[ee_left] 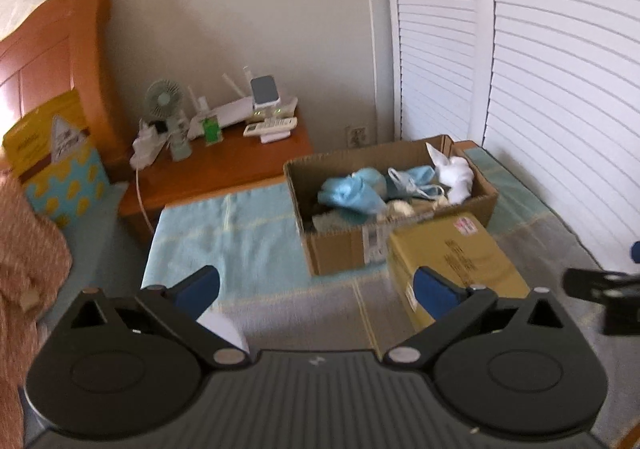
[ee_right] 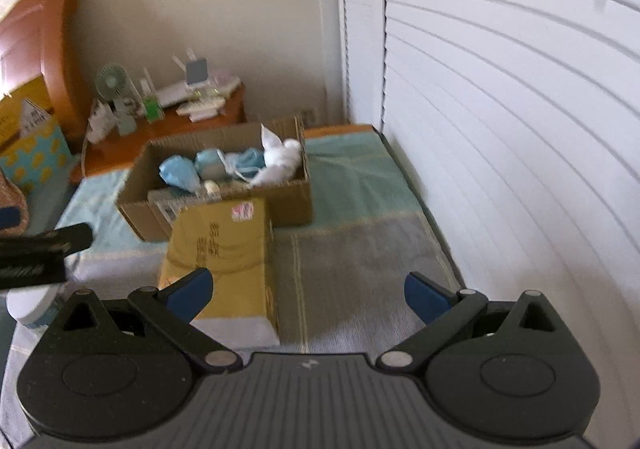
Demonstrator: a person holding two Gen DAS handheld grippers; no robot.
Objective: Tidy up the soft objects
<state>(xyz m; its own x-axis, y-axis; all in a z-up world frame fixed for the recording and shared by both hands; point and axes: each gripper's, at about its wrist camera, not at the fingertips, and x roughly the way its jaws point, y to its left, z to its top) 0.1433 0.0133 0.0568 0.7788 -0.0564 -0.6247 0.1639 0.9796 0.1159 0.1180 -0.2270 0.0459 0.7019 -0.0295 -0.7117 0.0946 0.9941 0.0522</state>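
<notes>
An open brown cardboard box [ee_left: 340, 245] stands on the bed and holds soft items: light blue cloth [ee_left: 352, 191], a blue face mask [ee_left: 416, 179] and a white cloth [ee_left: 454, 173]. The box also shows in the right wrist view [ee_right: 292, 201], with the white cloth [ee_right: 280, 161] at its right end. A closed yellow carton [ee_left: 456, 257] lies in front of it, also seen in the right wrist view [ee_right: 224, 249]. My left gripper [ee_left: 316, 289] is open and empty above the bedspread. My right gripper [ee_right: 308, 289] is open and empty, right of the carton.
The bed has a teal and grey spread [ee_left: 248, 233]. A wooden nightstand [ee_left: 224, 165] with a fan, router and remotes stands behind it. White louvred doors [ee_right: 500, 129] run along the right. A yellow and blue box [ee_left: 60, 169] and a brown patterned blanket [ee_left: 24, 257] lie left.
</notes>
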